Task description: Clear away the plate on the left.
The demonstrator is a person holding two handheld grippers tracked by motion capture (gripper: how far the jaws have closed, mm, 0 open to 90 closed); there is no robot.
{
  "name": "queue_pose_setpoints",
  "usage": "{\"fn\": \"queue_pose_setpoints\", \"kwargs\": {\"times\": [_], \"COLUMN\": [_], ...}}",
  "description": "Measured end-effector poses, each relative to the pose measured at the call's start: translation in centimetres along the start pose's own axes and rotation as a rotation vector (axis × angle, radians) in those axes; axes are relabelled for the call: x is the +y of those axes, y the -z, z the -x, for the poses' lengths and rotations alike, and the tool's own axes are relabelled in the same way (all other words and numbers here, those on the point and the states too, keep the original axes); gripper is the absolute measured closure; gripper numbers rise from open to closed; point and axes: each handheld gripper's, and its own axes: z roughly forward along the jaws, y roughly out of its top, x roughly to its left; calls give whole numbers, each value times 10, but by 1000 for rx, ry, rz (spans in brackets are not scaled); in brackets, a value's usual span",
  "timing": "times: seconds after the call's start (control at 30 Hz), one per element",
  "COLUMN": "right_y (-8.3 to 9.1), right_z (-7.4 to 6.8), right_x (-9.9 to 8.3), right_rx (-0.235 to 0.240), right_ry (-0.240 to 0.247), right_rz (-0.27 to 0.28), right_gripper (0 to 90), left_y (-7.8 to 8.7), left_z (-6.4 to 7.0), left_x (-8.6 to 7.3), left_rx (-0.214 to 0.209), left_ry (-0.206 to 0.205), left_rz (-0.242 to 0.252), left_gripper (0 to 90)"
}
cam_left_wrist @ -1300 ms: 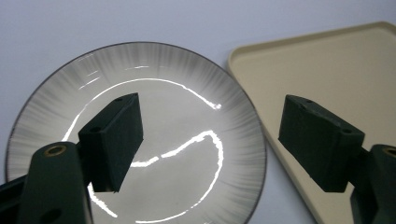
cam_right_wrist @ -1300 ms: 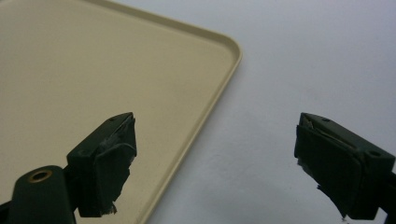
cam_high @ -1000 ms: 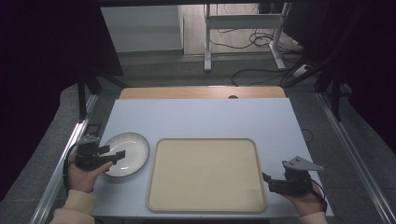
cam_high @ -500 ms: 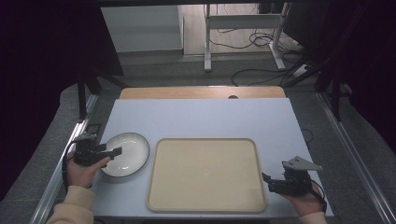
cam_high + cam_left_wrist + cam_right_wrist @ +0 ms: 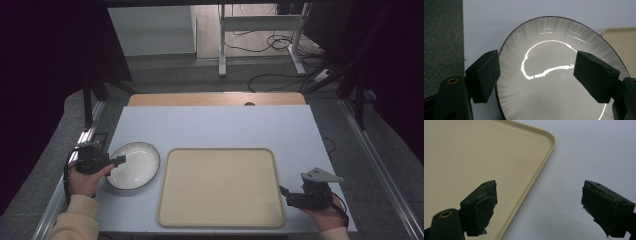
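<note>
left tool [image 5: 121,160] is at the plate [image 5: 140,165], jaws spread wide and holding nothing. in the left gripper view one pad [image 5: 484,75] sits outside the plate's near-left rim and the other pad [image 5: 596,75] hangs over the plate's inside, so the rim runs between them. can't tell from here whether the lower pad is actually under the lip or just beside it.

plate sits flat on the desk [image 5: 215,125], just left of the tray [image 5: 220,187], with a thin gap between the two. tray is bare.

right tool [image 5: 285,192] hovers at the tray's right edge, jaws also wide apart, empty. in the right gripper view the tray rim [image 5: 534,182] runs between its pads, not touched.

my read: the step is the rim pinch on the plate, then over to the tray. to do it well:
- tip the left tool down so one pad slides under the lip, the other lands on the inner slope. glazed surface looks slick, so i want a deep bite, not a fingertip one.
- close slow, check the plate doesn't skate toward the tray.
- lift the gripped side first, keep it near level, clear the tray's raised rim before setting down.
- right tool could steady the tray edge if it shifts.
</note>
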Motion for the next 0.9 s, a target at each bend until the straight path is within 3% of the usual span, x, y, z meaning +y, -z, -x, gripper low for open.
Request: {"fn": "queue_pose_setpoints", "kwargs": {"times": [0.5,0.9], "right_y": [0,-1], "right_z": [2,2], "right_x": [-1,-1], "right_rx": [-11,-10], "right_ry": [-4,-3], "right_rz": [-8,-19], "right_gripper": [138,139], "left_y": [2,-6], "left_z": [-21,-36], "left_x": [-1,-8], "left_rx": [11,-21], "left_ry": [73,140], "left_rz": [12,-37], "left_gripper": [206,237]}}
